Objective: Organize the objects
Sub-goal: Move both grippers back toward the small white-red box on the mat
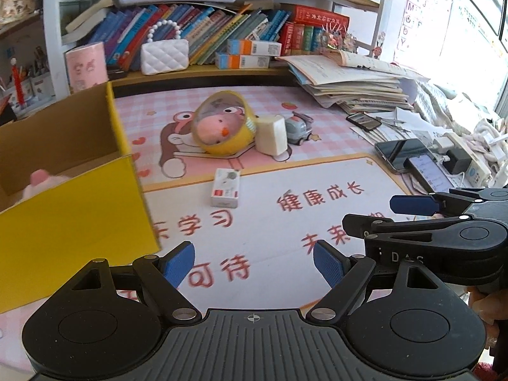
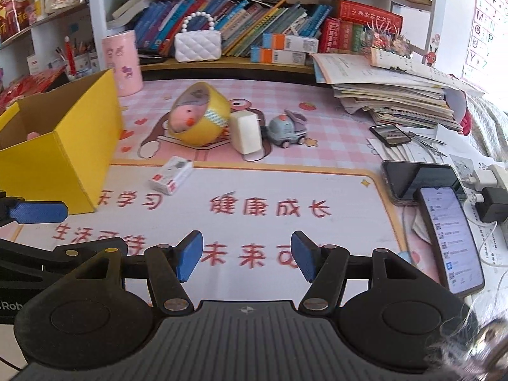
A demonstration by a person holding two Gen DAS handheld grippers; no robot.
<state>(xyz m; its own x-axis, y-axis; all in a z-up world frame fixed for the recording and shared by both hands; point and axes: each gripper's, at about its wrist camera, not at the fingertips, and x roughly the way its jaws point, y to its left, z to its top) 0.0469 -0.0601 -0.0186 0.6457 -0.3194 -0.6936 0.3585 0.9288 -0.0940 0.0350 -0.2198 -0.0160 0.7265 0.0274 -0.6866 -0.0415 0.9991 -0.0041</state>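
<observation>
A yellow cardboard box (image 1: pixel 73 209) stands open at the left, with a pink soft toy (image 1: pixel 41 182) inside; it also shows in the right wrist view (image 2: pixel 60 152). On the pink desk mat lie a small white carton (image 1: pixel 226 188) (image 2: pixel 171 178), a yellow tape roll with a pink plush in it (image 1: pixel 222 123) (image 2: pixel 198 117), a white block (image 1: pixel 271 135) (image 2: pixel 246 133) and a grey toy car (image 1: pixel 298 127) (image 2: pixel 287 128). My left gripper (image 1: pixel 254 265) is open and empty above the mat. My right gripper (image 2: pixel 247 257) is open and empty beside it.
A stack of books and papers (image 2: pixel 390 92) lies at the back right. Phones (image 2: pixel 451 238) and chargers (image 2: pixel 492 206) sit along the right edge. A pink cylinder (image 2: pixel 122 63) and a white quilted bag (image 2: pixel 197 44) stand by the bookshelf (image 2: pixel 254 16).
</observation>
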